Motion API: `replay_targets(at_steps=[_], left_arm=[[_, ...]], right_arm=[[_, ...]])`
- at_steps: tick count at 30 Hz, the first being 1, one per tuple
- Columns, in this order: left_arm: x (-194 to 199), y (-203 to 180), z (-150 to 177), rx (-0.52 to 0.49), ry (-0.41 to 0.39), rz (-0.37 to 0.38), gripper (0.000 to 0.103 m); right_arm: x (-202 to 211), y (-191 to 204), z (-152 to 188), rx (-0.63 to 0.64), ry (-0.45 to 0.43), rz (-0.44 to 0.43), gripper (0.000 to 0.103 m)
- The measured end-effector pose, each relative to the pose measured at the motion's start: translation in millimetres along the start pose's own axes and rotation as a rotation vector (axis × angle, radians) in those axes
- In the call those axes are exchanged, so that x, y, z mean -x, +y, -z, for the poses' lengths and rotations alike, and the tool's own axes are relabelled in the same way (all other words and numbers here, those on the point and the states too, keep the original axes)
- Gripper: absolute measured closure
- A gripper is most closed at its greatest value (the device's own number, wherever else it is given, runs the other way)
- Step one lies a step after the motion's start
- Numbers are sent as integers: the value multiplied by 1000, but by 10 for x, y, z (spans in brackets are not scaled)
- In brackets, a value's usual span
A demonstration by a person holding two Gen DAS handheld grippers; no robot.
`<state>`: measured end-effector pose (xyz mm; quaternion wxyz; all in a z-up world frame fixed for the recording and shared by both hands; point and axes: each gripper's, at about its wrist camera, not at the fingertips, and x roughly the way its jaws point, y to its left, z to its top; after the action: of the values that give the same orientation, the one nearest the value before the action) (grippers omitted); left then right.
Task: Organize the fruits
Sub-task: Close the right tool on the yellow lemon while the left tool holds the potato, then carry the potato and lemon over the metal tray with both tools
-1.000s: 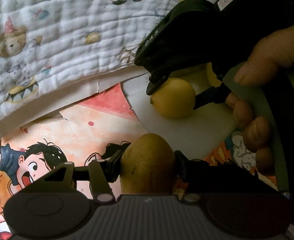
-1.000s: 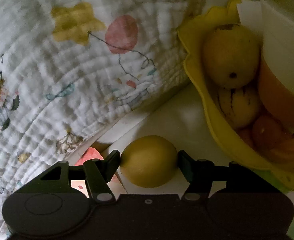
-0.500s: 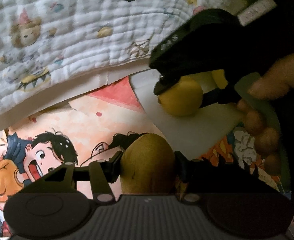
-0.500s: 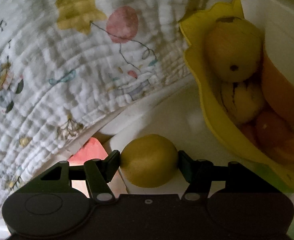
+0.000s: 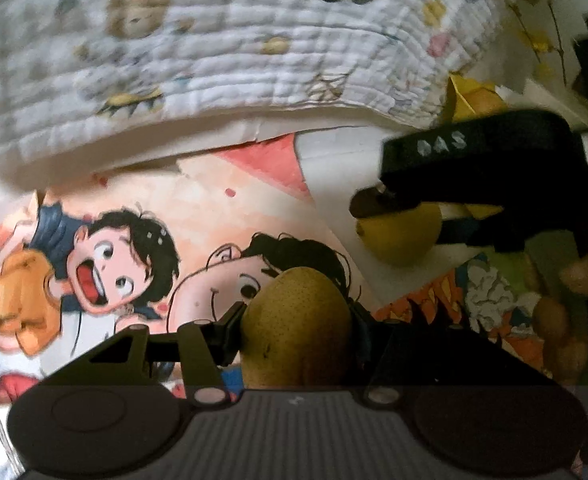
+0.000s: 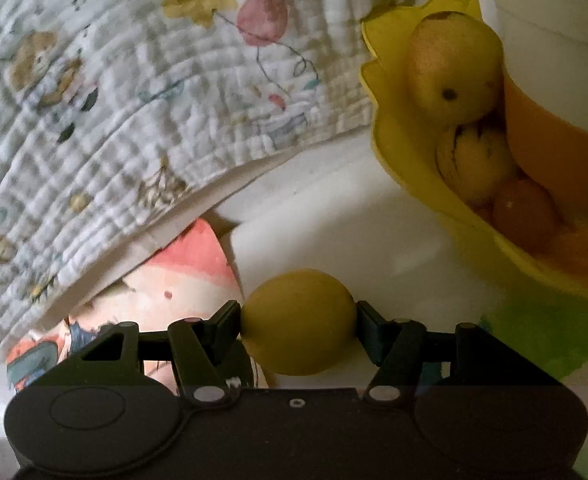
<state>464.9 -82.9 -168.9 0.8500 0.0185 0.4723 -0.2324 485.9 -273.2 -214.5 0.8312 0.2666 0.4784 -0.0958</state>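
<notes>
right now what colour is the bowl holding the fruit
Yellow bowl, with a wavy rim; clearest in the right wrist view.

You have a matt, finely speckled pear (image 5: 298, 320), a smooth matt lemon (image 6: 299, 320), a glossy yellow plastic bowl (image 6: 410, 168), and left of the bowl a crinkled quilted cloth (image 6: 134, 100).

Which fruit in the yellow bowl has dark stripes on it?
The middle fruit in the yellow bowl, under the big plain yellow fruit and above the orange-red fruit.

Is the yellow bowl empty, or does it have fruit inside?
Not empty: the yellow bowl holds several fruits, seen in the right wrist view.
</notes>
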Motion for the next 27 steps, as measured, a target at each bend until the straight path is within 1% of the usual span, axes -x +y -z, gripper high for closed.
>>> replay_targets(at_steps=[4, 11, 14, 18, 22, 23, 24, 27], left_arm=[[108, 130, 126, 65, -2, 8, 45], [316, 183, 234, 143, -27, 1, 45], [410, 176, 300, 159, -44, -7, 45], [453, 94, 292, 177, -60, -13, 45], [584, 26, 362, 195, -73, -18, 45], [620, 10, 388, 199, -75, -19, 45], [645, -9, 407, 201, -77, -22, 45], [759, -61, 491, 206, -88, -31, 45]], right_arm=[[123, -64, 199, 14, 4, -12, 39], [369, -83, 475, 77, 2, -38, 39], [459, -3, 501, 110, -7, -55, 39], [645, 54, 572, 157, -14, -75, 39], [795, 119, 597, 202, -8, -88, 39], [842, 121, 624, 214, -5, -88, 39], [878, 88, 574, 222, -3, -92, 39], [1030, 46, 663, 252, -2, -107, 39]])
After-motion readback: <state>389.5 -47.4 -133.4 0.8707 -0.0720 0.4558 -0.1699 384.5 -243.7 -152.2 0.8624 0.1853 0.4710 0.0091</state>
